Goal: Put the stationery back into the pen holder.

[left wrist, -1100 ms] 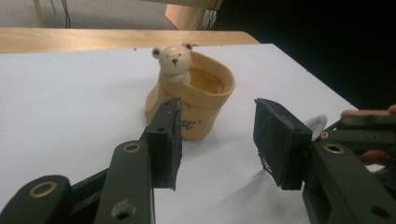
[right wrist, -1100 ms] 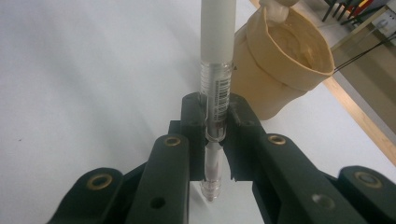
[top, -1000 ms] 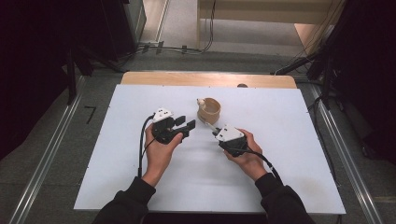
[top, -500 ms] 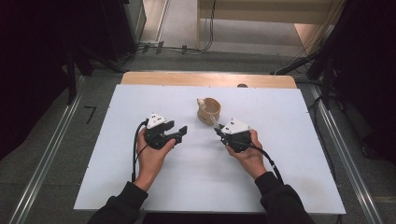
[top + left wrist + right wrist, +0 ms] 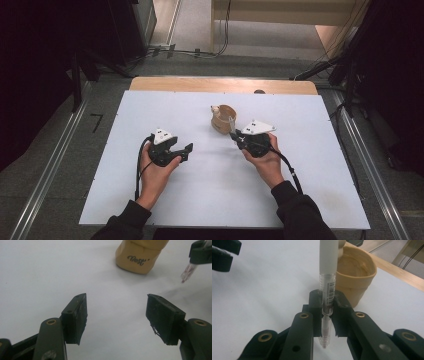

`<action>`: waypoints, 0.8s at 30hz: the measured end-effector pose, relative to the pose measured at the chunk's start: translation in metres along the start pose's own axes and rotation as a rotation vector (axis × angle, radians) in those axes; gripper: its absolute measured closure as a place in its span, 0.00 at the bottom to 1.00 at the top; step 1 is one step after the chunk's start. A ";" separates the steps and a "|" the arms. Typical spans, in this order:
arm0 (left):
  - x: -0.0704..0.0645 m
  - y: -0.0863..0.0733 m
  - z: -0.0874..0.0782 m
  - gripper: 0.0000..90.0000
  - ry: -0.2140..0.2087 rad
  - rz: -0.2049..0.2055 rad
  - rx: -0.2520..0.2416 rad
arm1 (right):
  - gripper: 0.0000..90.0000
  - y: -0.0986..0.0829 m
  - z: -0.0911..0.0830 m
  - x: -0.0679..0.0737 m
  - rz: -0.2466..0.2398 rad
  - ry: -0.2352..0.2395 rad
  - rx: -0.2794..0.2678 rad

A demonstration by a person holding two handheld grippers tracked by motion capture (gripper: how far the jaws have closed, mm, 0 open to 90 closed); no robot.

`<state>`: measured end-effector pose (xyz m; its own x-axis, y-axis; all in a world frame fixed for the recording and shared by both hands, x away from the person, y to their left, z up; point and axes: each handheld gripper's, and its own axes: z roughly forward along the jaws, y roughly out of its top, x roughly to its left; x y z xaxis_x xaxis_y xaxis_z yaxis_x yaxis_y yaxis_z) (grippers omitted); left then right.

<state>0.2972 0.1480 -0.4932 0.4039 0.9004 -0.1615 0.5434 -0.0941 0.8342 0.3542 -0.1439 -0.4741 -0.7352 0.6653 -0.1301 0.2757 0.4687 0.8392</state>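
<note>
A pen (image 5: 327,277) with a white barrel and a clear, barcoded section is gripped between the jaws of the right gripper (image 5: 327,307). The jaws are clamped on the clear section; the white barrel rises above them and out of the top of the right gripper view, and the clear lower end hangs below them. The pen is held roughly upright. In the left gripper view the pen's lower tip (image 5: 187,272) is seen protruding below the right gripper (image 5: 200,251), above the table surface; contact with the table cannot be determined.

Just beyond the right gripper's jaws, slightly to their right, a tan cup (image 5: 354,275) stands upright on the white table (image 5: 262,290), its opening upward. In the high view the cup (image 5: 223,118) is just beside the right gripper (image 5: 239,136), with the pen (image 5: 232,125) lying across the cup's near side. Whether pen and cup touch cannot be determined.

The left gripper (image 5: 116,315) is held with its jaws spread wide apart and nothing between them; bare table (image 5: 37,270) is seen through the gap. The cup (image 5: 138,256), bearing dark script lettering, stands ahead of these jaws, toward the right-hand jaw. In the high view the left gripper (image 5: 186,150) is well apart from the cup, with its jaws directed toward the right gripper. Each gripper is held in one hand of the person, forearms in dark sleeves.
</note>
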 end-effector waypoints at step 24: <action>0.017 -0.017 -0.011 0.36 0.023 -0.009 0.052 | 0.86 0.022 0.007 -0.016 0.119 0.056 -0.055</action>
<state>0.2865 0.1694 -0.5044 0.3822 0.9108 -0.1564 0.5849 -0.1074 0.8039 0.3759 -0.1402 -0.4573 -0.7334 0.6798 0.0002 0.3293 0.3549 0.8750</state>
